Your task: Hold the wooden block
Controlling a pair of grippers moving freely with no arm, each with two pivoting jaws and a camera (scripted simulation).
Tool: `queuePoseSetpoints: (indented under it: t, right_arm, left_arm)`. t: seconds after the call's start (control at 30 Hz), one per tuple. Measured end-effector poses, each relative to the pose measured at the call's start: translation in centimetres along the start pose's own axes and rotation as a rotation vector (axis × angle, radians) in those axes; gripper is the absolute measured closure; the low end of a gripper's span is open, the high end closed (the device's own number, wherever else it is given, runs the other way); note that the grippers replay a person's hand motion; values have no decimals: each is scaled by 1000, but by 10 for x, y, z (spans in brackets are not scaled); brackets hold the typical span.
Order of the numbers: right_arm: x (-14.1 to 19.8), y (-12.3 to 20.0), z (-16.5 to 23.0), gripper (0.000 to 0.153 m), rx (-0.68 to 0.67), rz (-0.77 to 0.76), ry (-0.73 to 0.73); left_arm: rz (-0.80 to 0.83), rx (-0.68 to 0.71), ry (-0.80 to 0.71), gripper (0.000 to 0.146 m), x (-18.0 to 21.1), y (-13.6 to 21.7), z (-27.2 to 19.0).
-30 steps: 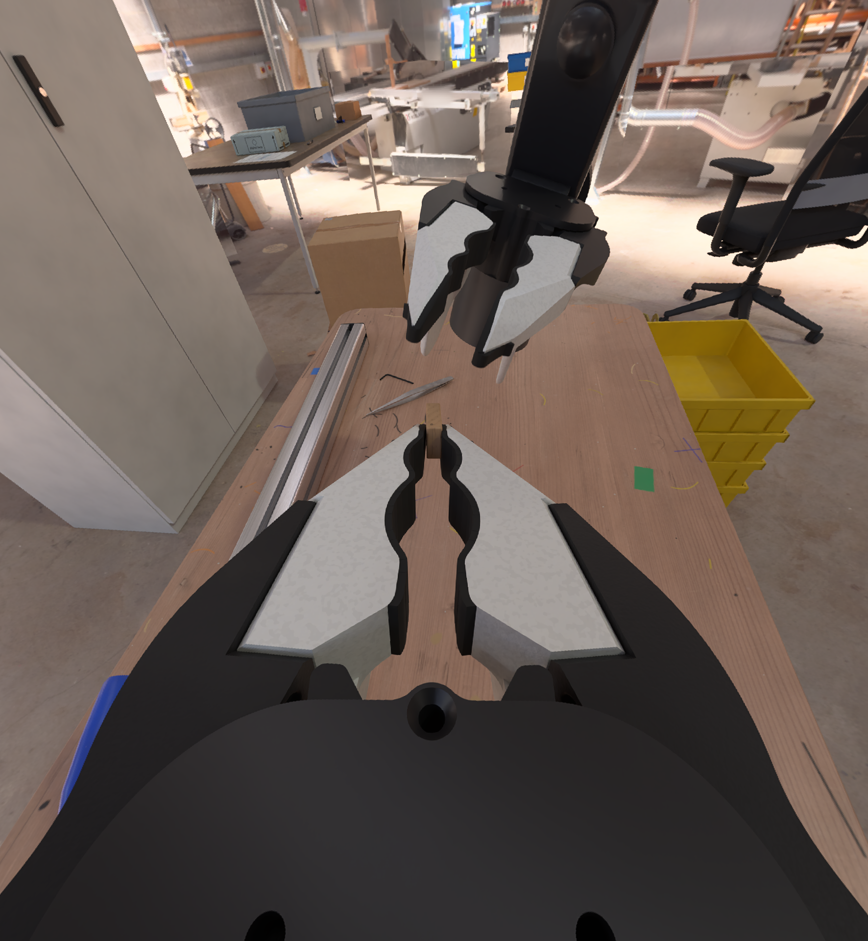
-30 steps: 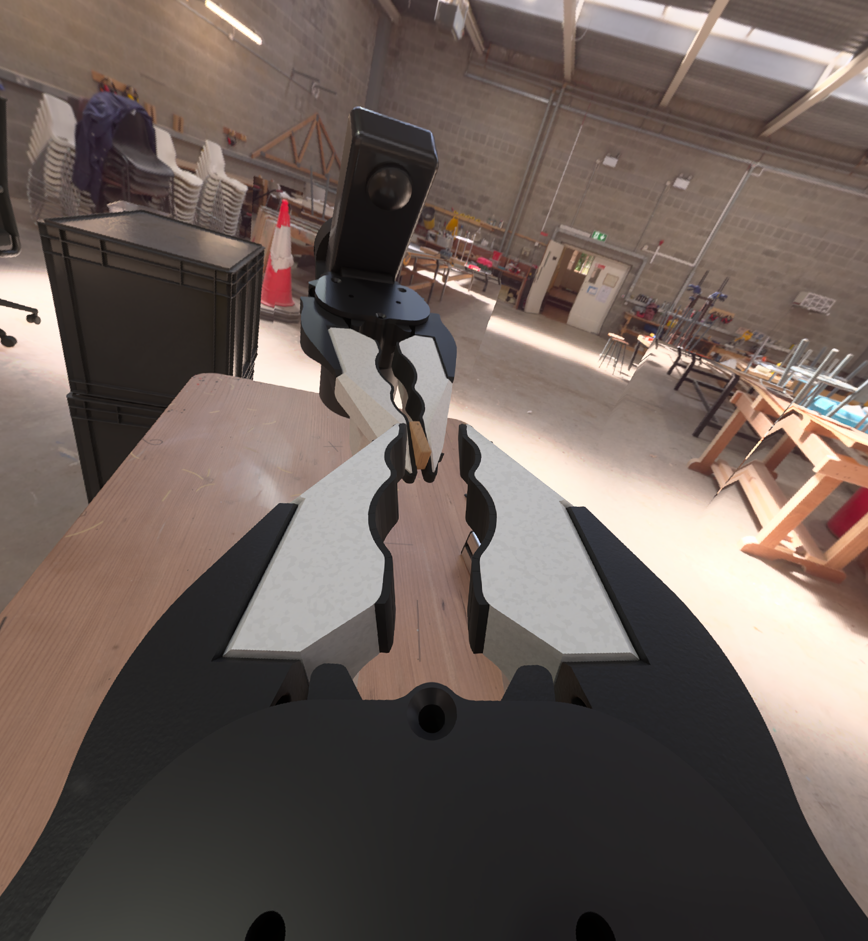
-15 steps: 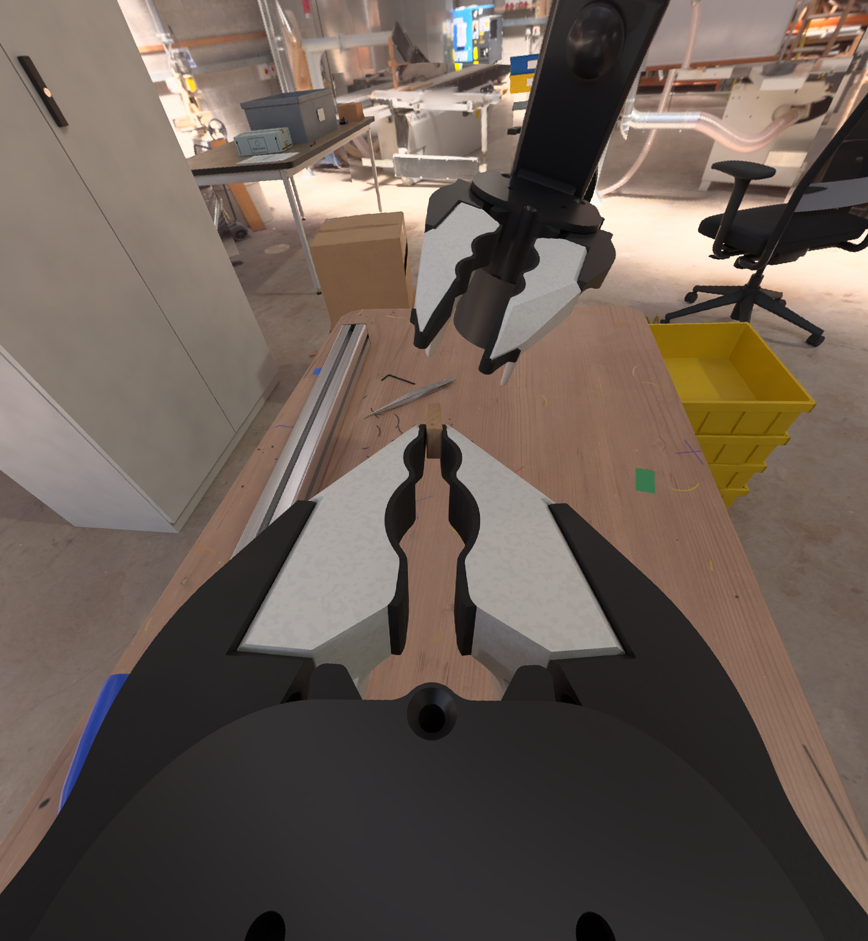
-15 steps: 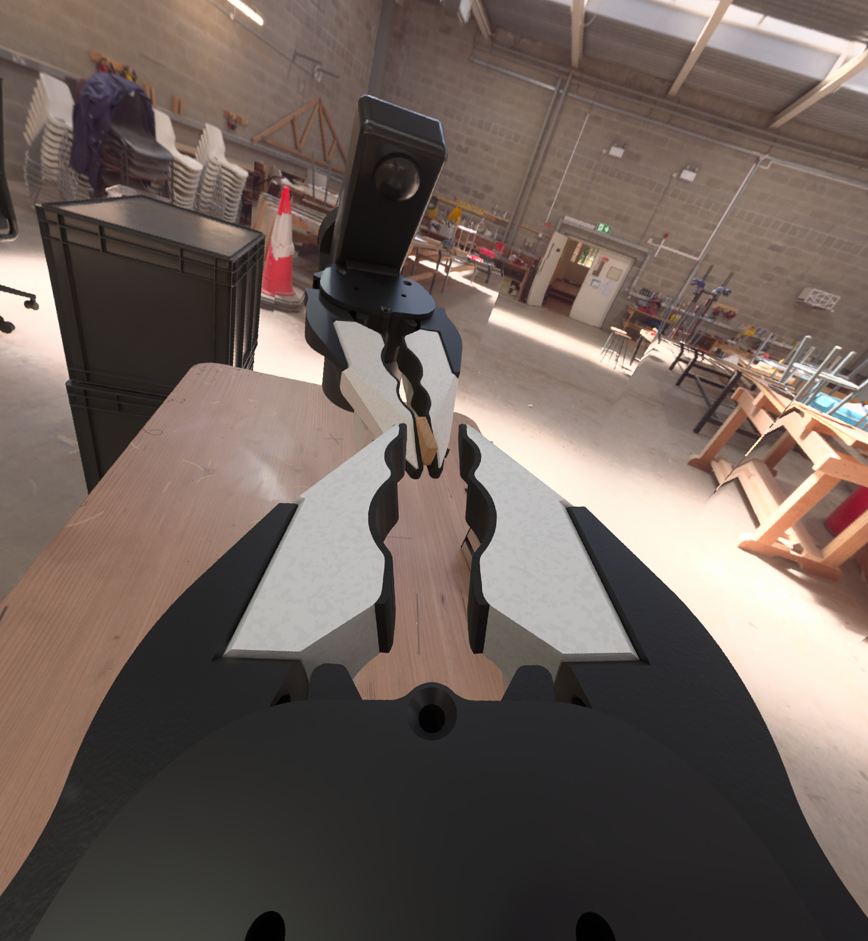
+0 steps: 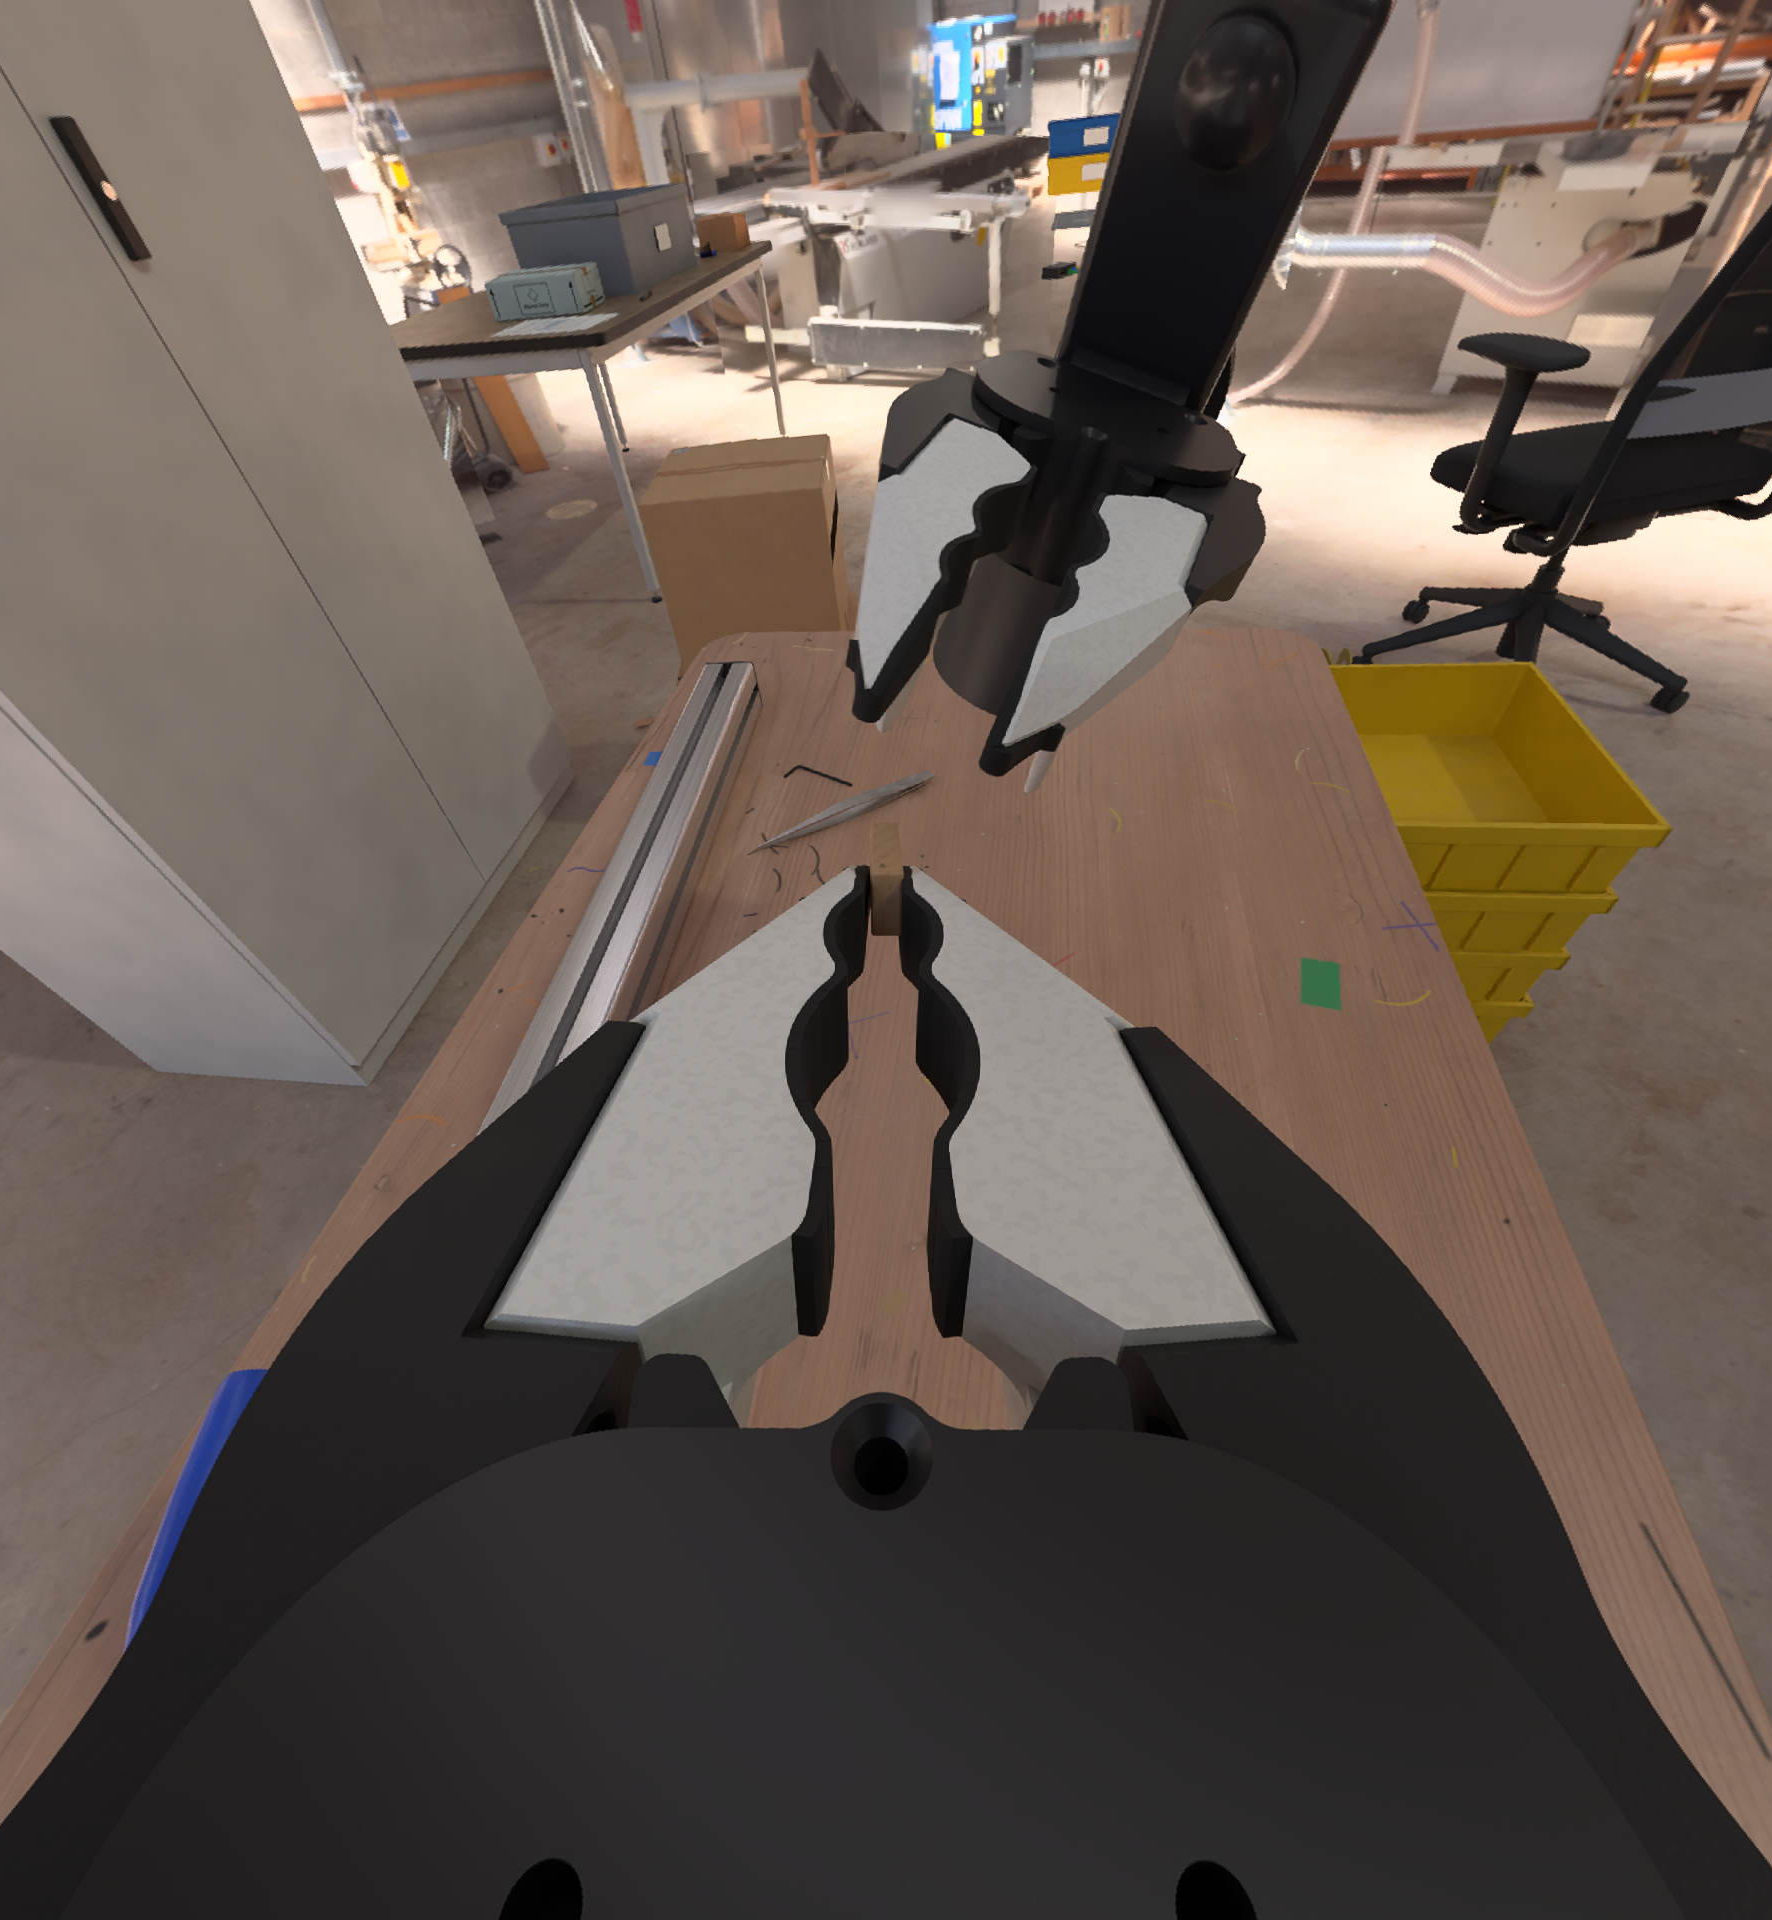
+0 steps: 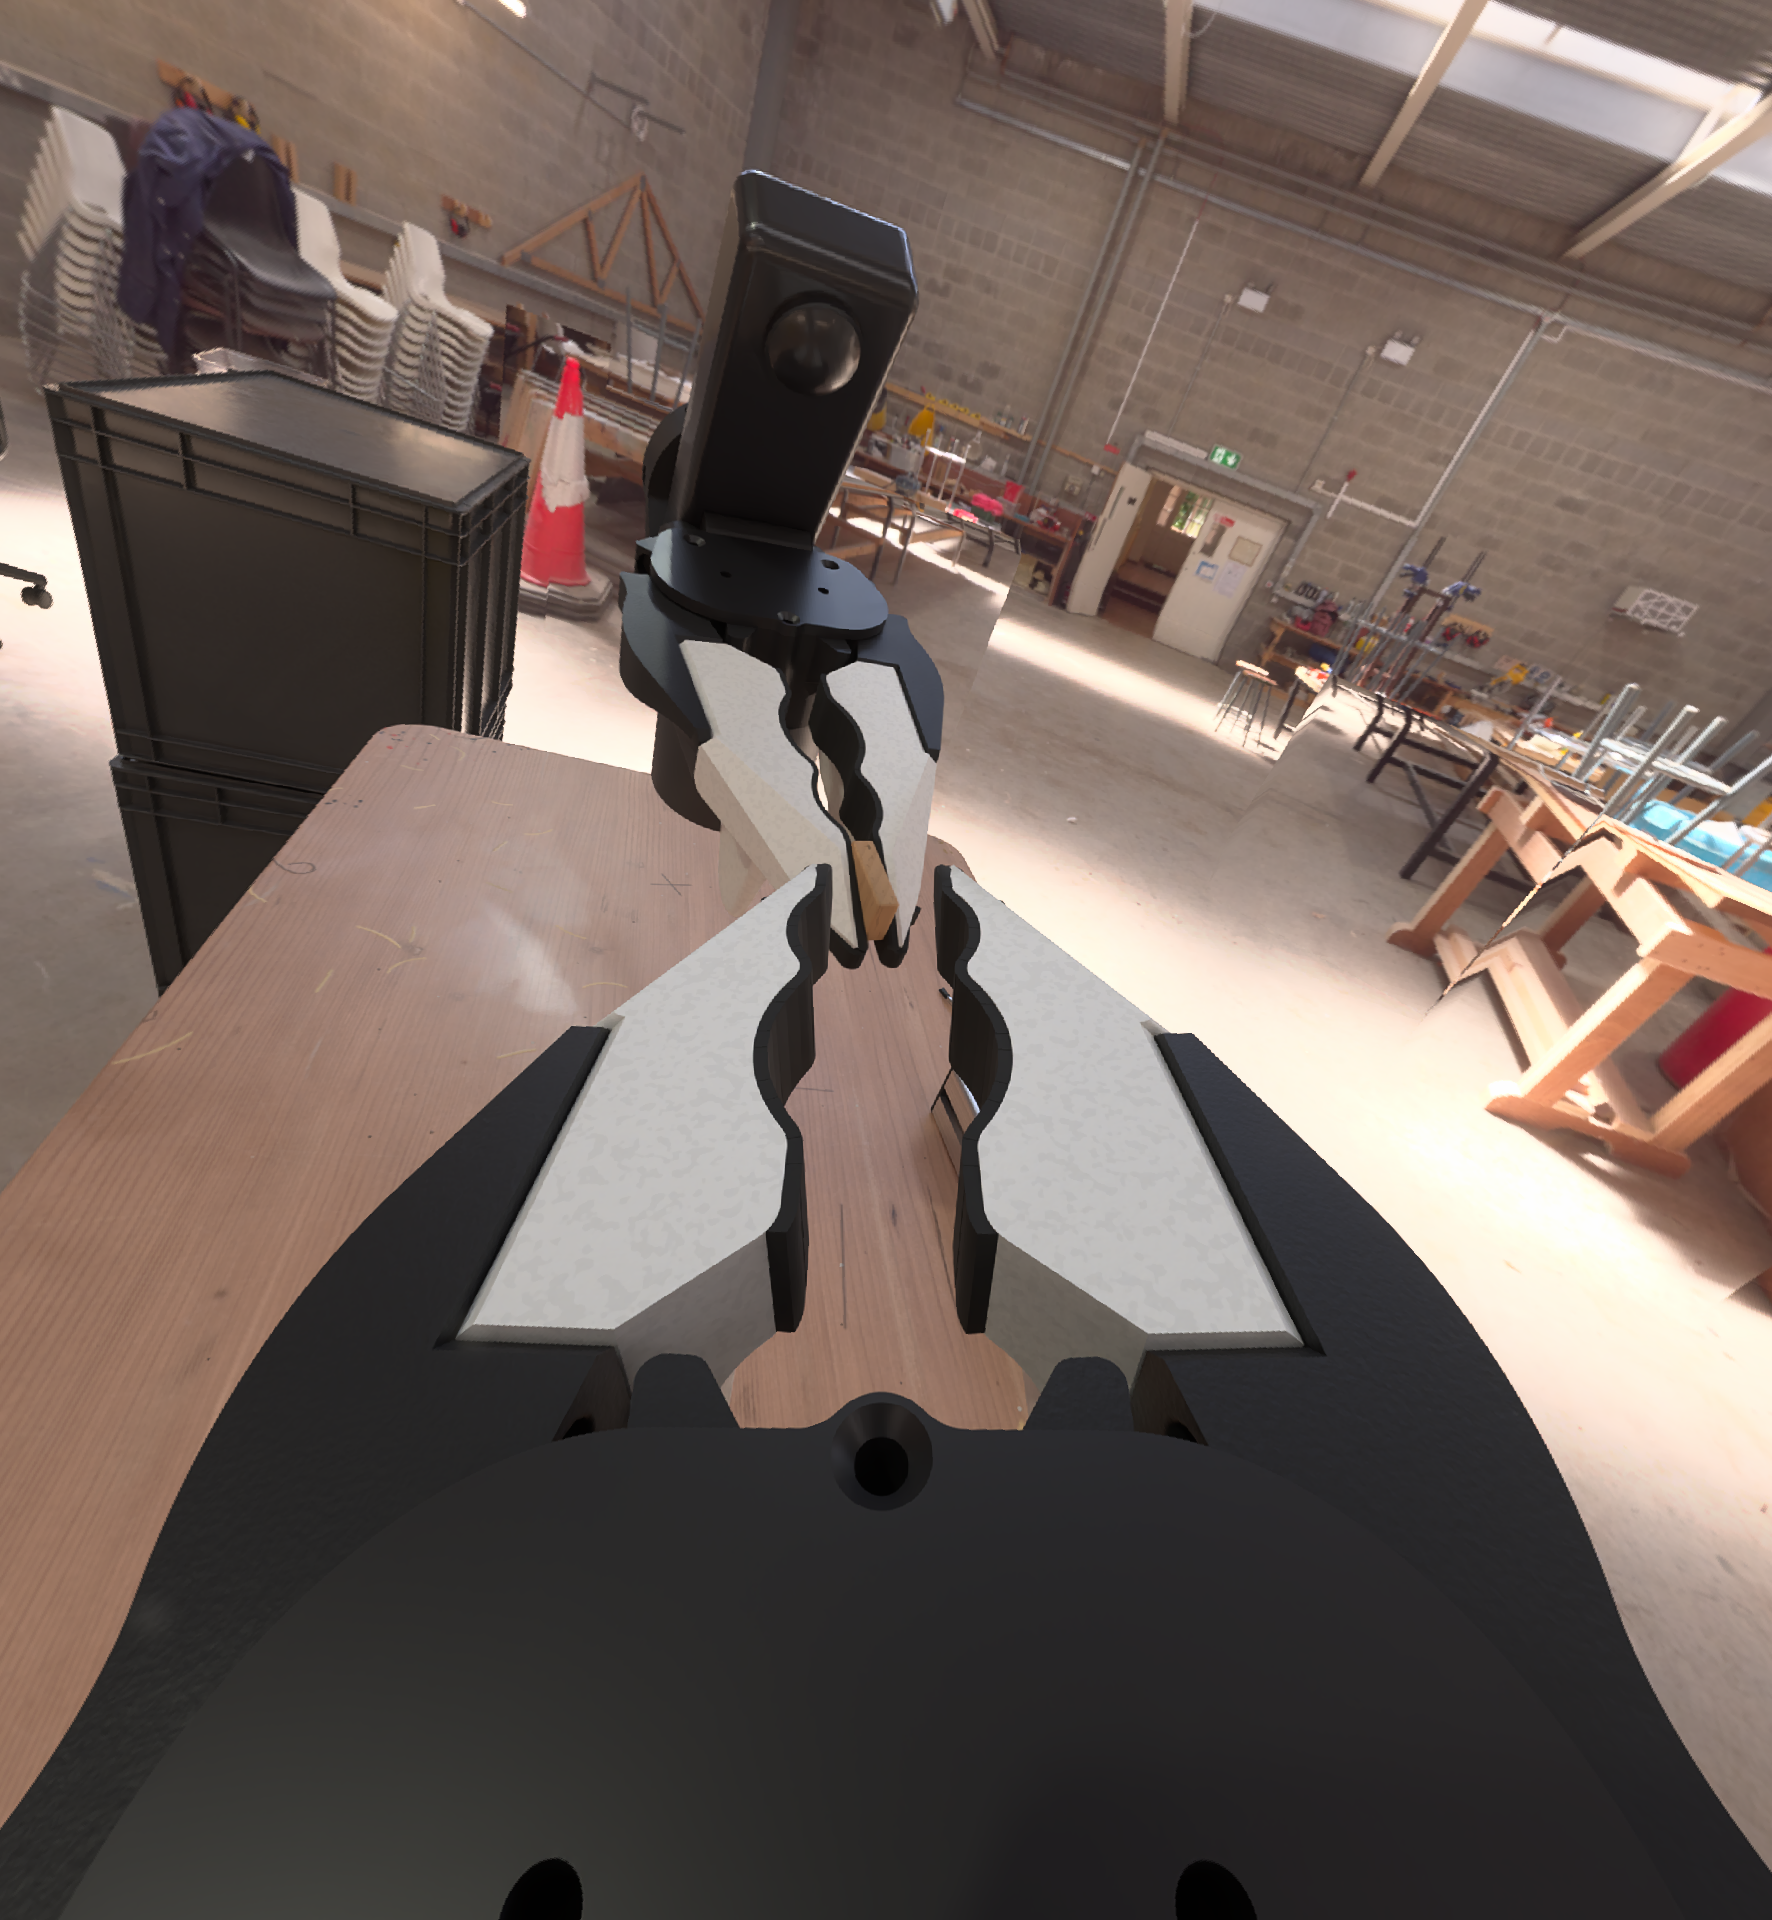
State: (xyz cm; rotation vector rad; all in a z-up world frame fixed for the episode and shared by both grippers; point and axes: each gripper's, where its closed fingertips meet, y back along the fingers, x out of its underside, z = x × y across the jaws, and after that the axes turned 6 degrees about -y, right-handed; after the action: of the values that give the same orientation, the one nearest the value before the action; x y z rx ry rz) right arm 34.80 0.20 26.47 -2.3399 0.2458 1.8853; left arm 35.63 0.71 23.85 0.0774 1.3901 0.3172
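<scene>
The small wooden block (image 5: 884, 850) is pinched upright between the tips of my left gripper (image 5: 884, 883), which is shut on it low over the wooden table (image 5: 1173, 1039). I cannot tell whether the block touches the table. The right wrist view shows the same grip from the other side: the block (image 6: 874, 883) sits in the left gripper (image 6: 869, 940). My right gripper (image 6: 882, 888) is open and empty, and its tips stand just short of the block. In the left wrist view it (image 5: 955, 743) hovers above the table beyond the block.
Tweezers (image 5: 851, 805), a hex key (image 5: 817, 774) and an aluminium rail (image 5: 643, 883) lie at the table's left. A green patch (image 5: 1320, 982) marks the right side. Yellow bins (image 5: 1484, 790), a cardboard box (image 5: 747, 530) and black crates (image 6: 290, 582) stand around the table.
The right gripper has shifted and tilted slightly while staying open. The left gripper has stayed shut on the block in the same place.
</scene>
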Motion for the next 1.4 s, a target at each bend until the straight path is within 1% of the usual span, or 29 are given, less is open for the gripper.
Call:
queuePoseSetpoints:
  t: [0.53,0.8,1.0,1.2,1.3,1.4]
  right_arm:
    - [-1,2,-2,135,10,1,3]
    - [2,-1,-1,133,16,18,11]
    - [0,-1,-4,134,28,1,5]
    - [4,-2,-2,132,23,29,13]
    - [2,0,-3,134,21,18,8]
    - [1,-2,-5,132,37,11,7]
  left_arm:
    - [-2,1,7,142,0,1,1]
    - [3,-4,6,142,1,0,2]
    - [0,1,9,142,1,0,1]
    - [4,-3,12,142,2,0,2]
    - [2,-4,15,142,3,0,3]
    - [4,0,11,142,2,-1,2]
